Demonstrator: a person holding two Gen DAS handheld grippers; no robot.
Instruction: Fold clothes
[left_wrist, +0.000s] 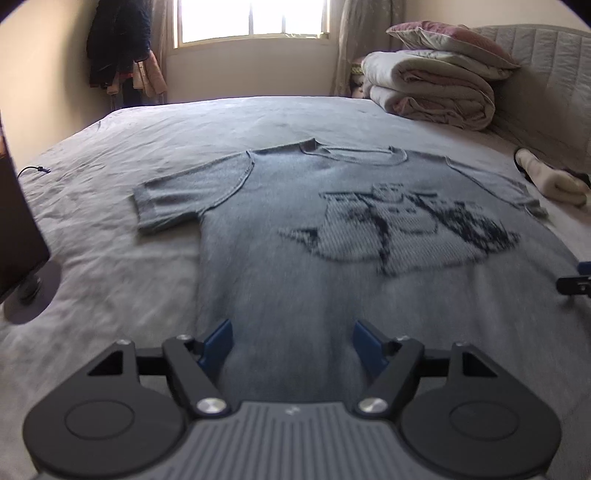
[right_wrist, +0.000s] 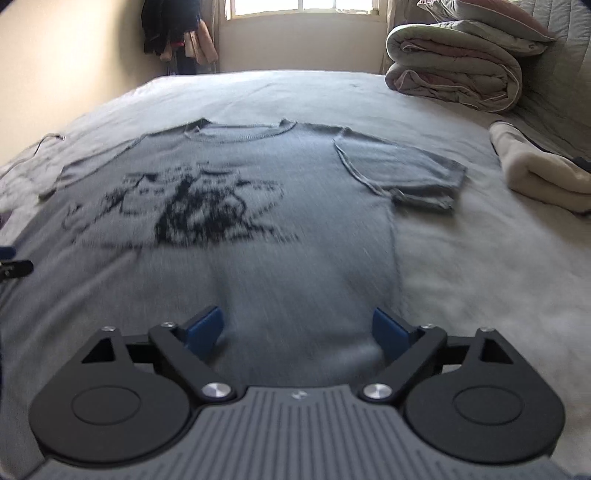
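Bed holds a flat T-shirt, hem between both grippers' spread fingers

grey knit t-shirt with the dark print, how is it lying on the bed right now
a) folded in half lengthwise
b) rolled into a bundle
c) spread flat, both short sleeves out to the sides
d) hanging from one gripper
c: the grey knit t-shirt with the dark print lies spread flat on the light grey bedsheet, a short sleeve out on each side, and the left gripper and right gripper both have open jaws holding nothing.
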